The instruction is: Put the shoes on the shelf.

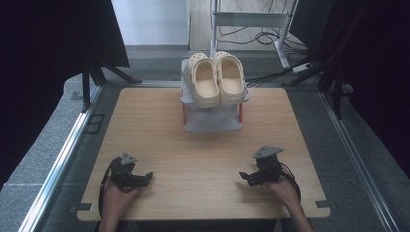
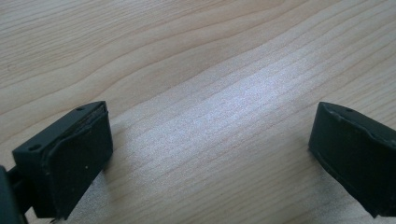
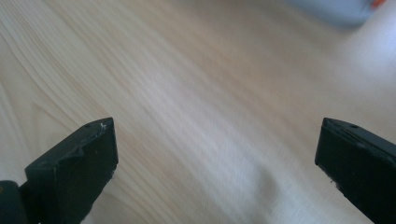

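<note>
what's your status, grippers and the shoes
Left gripper and right gripper both open, empty, low over the table. Pair of cream clogs side by side atop the small rack, untouched. Nothing between.

Lab-style recording bay: black curtains (image 1: 43, 34), aluminium floor rails (image 1: 58, 159), loose cables (image 1: 263, 36), bare test table (image 1: 193, 159).
</note>
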`<state>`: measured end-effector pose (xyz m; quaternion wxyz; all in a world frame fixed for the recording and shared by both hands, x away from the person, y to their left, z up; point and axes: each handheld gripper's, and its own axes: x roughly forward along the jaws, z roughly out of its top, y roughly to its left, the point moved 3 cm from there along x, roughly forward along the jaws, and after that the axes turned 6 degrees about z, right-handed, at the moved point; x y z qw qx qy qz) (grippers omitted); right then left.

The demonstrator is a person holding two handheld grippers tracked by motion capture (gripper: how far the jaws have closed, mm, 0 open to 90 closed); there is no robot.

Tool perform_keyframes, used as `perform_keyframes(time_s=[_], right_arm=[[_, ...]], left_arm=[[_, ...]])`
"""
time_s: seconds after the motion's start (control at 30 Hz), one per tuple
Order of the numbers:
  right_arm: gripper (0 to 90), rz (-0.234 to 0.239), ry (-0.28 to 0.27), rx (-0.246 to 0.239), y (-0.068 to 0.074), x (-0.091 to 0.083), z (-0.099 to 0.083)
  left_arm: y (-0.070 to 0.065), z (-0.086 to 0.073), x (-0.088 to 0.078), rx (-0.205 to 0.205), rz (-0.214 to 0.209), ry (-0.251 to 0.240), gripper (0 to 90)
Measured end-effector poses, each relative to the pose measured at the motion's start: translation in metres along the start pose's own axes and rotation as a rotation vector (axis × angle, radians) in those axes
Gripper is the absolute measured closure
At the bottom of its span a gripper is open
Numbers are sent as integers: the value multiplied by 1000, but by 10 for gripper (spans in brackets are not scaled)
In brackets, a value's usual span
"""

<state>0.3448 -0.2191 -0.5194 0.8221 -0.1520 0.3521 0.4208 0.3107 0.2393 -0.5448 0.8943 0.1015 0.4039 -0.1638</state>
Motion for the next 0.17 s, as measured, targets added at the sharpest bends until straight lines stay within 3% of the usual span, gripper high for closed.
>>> perform_keyframes(time_s=[0.17], right_arm=[[0, 10, 9, 52, -6, 9, -22]], left_arm=[[0, 0, 0, -3, 0, -2, 0]])
